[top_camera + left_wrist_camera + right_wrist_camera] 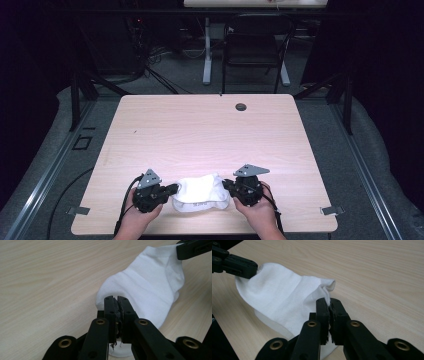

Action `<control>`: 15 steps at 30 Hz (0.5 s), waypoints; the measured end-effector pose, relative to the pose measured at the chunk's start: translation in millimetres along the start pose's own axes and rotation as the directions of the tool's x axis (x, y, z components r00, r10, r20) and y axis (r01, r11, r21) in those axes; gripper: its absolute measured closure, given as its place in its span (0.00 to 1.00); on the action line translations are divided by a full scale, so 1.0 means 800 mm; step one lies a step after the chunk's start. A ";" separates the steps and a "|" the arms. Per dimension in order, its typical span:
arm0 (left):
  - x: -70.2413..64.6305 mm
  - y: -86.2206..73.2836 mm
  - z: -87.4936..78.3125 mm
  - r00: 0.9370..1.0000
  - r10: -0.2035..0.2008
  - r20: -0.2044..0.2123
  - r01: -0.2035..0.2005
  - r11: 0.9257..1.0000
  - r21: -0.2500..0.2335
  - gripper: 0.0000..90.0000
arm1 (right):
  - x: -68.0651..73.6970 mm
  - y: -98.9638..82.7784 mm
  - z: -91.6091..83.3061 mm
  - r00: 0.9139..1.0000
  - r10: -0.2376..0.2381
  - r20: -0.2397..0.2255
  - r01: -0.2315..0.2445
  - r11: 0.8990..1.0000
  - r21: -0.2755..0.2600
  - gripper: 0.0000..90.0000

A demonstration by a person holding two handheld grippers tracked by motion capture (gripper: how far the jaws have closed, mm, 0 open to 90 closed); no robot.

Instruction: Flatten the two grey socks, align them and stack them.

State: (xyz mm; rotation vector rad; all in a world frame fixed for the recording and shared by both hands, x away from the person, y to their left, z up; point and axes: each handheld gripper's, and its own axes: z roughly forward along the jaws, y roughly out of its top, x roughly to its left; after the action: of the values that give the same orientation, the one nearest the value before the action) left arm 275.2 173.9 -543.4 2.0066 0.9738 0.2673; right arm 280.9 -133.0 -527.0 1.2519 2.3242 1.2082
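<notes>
Beyond my desk [200,125], with its round grommet hole [241,107], I noted a black chair [252,47], white desk legs [206,55], and floor cables [150,65].

Light falls from overhead onto the desk [200,130], leaving a pale bright patch near its middle, while the room around it sinks into near black with a purplish cast. The high view is soft and low in detail. In both gripper views the white sock [150,287] is evenly lit with soft shadows beneath, and the nearest black links blur slightly.
</notes>
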 end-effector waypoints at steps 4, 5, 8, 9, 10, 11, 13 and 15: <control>0.000 -0.006 0.003 1.000 0.004 -0.003 -0.004 1.000 0.016 0.96 | -0.002 -0.007 0.004 1.000 0.003 -0.007 -0.002 1.000 0.013 0.96; 0.000 -0.008 0.004 1.000 0.002 0.004 -0.002 1.000 0.020 0.96 | -0.002 -0.008 0.004 1.000 -0.004 -0.004 0.004 1.000 0.018 0.96; 0.000 -0.012 0.005 1.000 0.001 0.004 -0.001 1.000 0.030 0.96 | -0.002 -0.011 0.005 1.000 -0.008 -0.003 0.008 1.000 0.026 0.96; 0.000 -0.013 0.006 1.000 0.003 0.003 -0.003 0.999 0.034 0.96 | -0.002 -0.012 0.006 1.000 -0.004 -0.005 0.004 1.000 0.026 0.96; 0.000 -0.013 0.007 1.000 0.005 0.002 -0.005 0.999 0.035 0.96 | -0.002 -0.013 0.006 1.000 -0.003 -0.007 0.003 1.000 0.027 0.96; 0.000 -0.014 0.007 1.000 0.002 0.003 -0.002 0.999 0.035 0.96 | -0.001 -0.013 0.007 1.000 -0.006 -0.007 0.006 1.000 0.026 0.96; -0.001 -0.015 0.008 1.000 0.004 0.002 -0.004 0.999 0.035 0.96 | 0.000 -0.014 0.007 1.000 -0.013 -0.007 0.013 0.999 0.032 0.96; -0.001 -0.016 0.011 1.000 0.009 0.002 -0.009 0.999 0.043 0.96 | 0.000 -0.014 0.008 1.000 -0.008 -0.002 0.008 1.000 0.029 0.96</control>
State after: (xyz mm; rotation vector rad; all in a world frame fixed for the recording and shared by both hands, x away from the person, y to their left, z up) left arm 272.1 172.2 -558.3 2.0506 0.9774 0.2517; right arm 277.8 -132.8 -539.9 1.2506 2.3542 1.1772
